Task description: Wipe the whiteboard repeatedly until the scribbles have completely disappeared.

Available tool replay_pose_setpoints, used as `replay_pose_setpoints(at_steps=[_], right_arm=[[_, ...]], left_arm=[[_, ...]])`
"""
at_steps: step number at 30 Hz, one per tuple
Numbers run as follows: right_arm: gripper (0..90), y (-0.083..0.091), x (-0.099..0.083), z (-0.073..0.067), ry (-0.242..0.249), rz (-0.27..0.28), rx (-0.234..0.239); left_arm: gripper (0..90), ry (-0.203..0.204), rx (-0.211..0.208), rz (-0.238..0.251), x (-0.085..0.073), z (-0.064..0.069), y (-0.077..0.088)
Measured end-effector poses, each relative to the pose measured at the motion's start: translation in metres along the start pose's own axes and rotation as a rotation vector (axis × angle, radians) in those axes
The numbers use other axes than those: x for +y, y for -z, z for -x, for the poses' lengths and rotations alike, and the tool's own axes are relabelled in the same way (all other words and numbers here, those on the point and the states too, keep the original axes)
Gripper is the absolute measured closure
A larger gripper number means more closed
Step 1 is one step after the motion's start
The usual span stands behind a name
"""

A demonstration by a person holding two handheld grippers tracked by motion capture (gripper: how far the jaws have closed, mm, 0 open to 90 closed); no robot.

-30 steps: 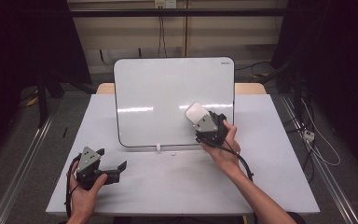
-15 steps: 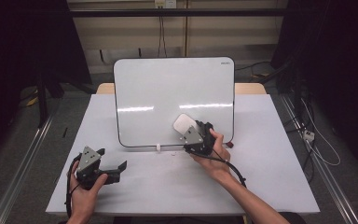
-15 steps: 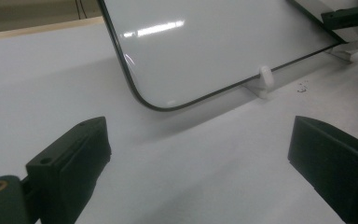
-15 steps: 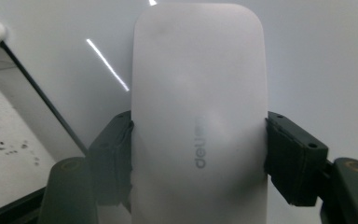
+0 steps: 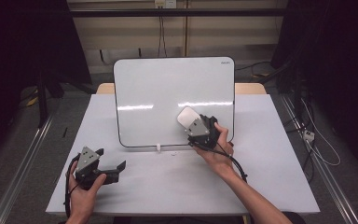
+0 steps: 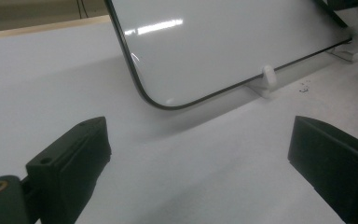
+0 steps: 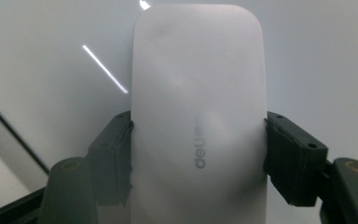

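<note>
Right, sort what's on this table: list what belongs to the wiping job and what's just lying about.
In the job:
- white eraser, clamped in the right hand-held gripper
- whiteboard, which the eraser rests against

Lying about:
- left hand-held gripper, open, resting on the table
- small specks in front of the board
- cables on the floor

Upright whiteboard [image 5: 168,98] across table [image 5: 270,154] middle

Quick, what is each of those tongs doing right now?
Left tongs: open, holding nothing, above the white table.
Right tongs: closed on a white rounded whiteboard eraser, against the white whiteboard.
</note>
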State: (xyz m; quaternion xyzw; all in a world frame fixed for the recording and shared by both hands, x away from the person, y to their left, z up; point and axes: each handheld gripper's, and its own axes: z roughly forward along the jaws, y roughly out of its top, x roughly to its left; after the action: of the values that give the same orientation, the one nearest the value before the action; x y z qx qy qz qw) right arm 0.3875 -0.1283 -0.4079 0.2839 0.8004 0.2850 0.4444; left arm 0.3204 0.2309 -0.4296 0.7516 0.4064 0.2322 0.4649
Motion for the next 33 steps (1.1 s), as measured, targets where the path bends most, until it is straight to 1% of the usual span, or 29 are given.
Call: replay_pose_setpoints(at_steps=[2,7,10,12,16,18,21,23,25,27,30,33], right_arm=[[31.5,0.000,0.001,0.008,-0.033,0.002,-0.014],[31.5,-0.002,0.004,0.029,-0.098,0.005,-0.041],[31.5,-0.003,0.007,0.039,-0.116,0.003,-0.048],[31.5,-0.004,0.010,0.046,-0.145,-0.004,-0.053],[31.5,-0.006,0.016,0.061,-0.197,-0.009,-0.083],[31.5,-0.007,0.018,0.069,-0.216,-0.007,-0.093],[31.5,-0.008,0.021,0.081,-0.253,-0.011,-0.113],[31.5,-0.008,0.022,0.086,-0.261,-0.013,-0.122],[31.5,-0.008,0.023,0.094,-0.290,-0.017,-0.135],[31.5,-0.008,0.023,0.099,-0.312,-0.018,-0.131],[31.5,-0.009,0.024,0.103,-0.319,-0.022,-0.137],[31.5,-0.008,0.024,0.106,-0.345,-0.022,-0.143]], left_arm=[[5.4,0.000,0.001,0.001,0.000,0.000,0.000],[5.4,-0.004,0.002,-0.001,0.000,-0.001,0.000],[5.4,-0.004,0.003,-0.001,0.000,-0.001,0.000],[5.4,-0.003,0.003,-0.001,0.000,-0.001,0.000],[5.3,0.001,0.000,0.001,0.000,0.000,0.000],[5.4,-0.007,0.002,-0.003,0.000,-0.001,0.000],[5.4,-0.001,0.000,-0.003,0.000,-0.001,0.000],[5.4,-0.004,0.002,-0.002,0.000,-0.002,0.001],[5.4,-0.002,0.002,-0.002,0.000,-0.002,0.001],[5.4,0.002,0.002,-0.001,-0.001,-0.001,0.000],[5.4,-0.002,0.003,-0.001,-0.001,-0.002,0.001],[5.4,-0.001,0.002,0.001,-0.001,-0.002,0.001]])
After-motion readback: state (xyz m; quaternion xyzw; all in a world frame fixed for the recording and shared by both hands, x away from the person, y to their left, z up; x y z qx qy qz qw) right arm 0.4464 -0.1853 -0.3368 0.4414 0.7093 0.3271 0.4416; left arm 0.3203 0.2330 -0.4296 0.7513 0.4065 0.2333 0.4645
